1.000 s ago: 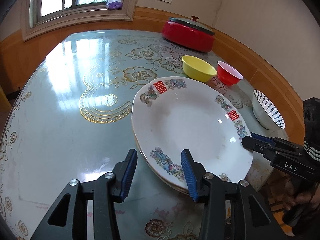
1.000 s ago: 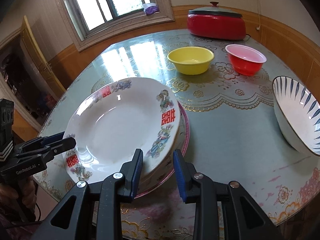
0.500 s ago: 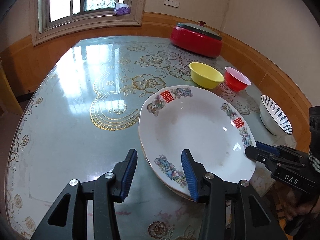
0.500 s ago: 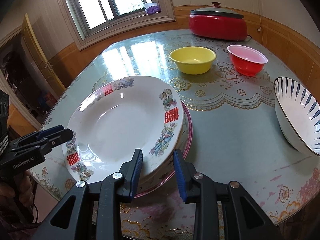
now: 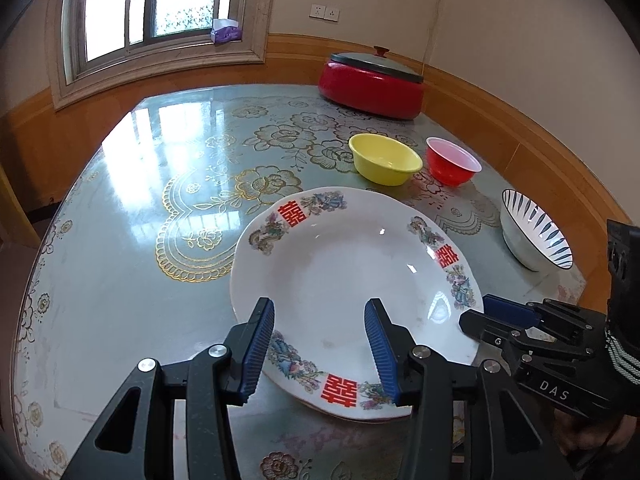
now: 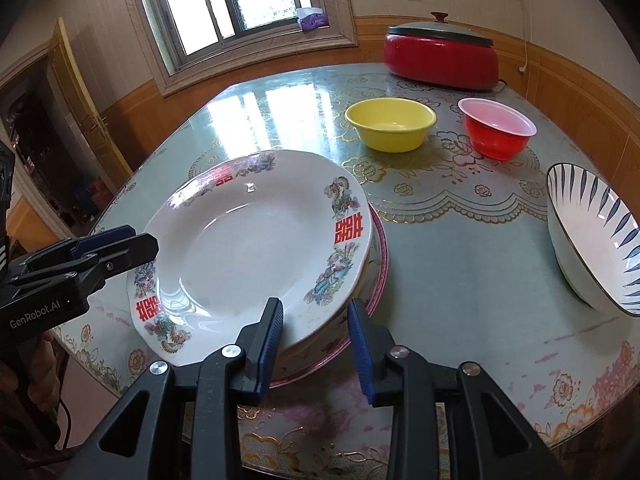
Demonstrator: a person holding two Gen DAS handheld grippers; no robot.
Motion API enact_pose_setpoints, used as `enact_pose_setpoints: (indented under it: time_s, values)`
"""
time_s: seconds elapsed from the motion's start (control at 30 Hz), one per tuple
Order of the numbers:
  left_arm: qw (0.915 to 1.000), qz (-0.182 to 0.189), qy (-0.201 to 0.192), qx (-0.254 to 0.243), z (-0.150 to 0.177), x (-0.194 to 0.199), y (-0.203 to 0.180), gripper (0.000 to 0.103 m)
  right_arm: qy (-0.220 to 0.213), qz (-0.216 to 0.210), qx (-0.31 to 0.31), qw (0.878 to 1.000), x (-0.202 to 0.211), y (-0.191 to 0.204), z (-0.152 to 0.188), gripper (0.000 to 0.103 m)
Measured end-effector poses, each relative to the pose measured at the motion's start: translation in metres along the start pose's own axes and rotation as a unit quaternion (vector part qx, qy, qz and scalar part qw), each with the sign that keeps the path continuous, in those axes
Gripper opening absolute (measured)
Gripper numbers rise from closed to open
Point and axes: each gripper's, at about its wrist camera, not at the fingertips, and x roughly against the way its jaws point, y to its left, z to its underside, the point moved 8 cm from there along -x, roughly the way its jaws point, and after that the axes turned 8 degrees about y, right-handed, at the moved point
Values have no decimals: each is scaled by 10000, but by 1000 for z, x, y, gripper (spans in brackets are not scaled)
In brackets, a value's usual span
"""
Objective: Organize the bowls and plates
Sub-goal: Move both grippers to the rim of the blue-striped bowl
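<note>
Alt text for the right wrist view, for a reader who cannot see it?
The right gripper is open over the near rim of a stack of plates, with the left gripper at its far side. Beyond stand a yellow bowl, a red bowl and a striped bowl.

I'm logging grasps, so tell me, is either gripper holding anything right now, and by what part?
Nothing is held. The left gripper and right gripper are both open near the top plate.

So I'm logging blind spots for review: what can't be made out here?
- Plates under the top plate: right wrist view shows only a pink rim; count unclear.
- Striped bowl: cut off by the right edge.
- Whether the left gripper's jaws touch the plate: unclear.
</note>
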Motion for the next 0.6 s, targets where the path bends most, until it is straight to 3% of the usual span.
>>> enact_pose_setpoints:
  time_s: [0.2,0.6]
  values:
    - [9996,61,-140,-221,-14,4,-25,57,-256,-19,-222,9994,17,-17,-2,33]
    - [9948,479,-49,-892,-27,-12,-107,61,-410,283,-958,9942,44,-81,21,34]
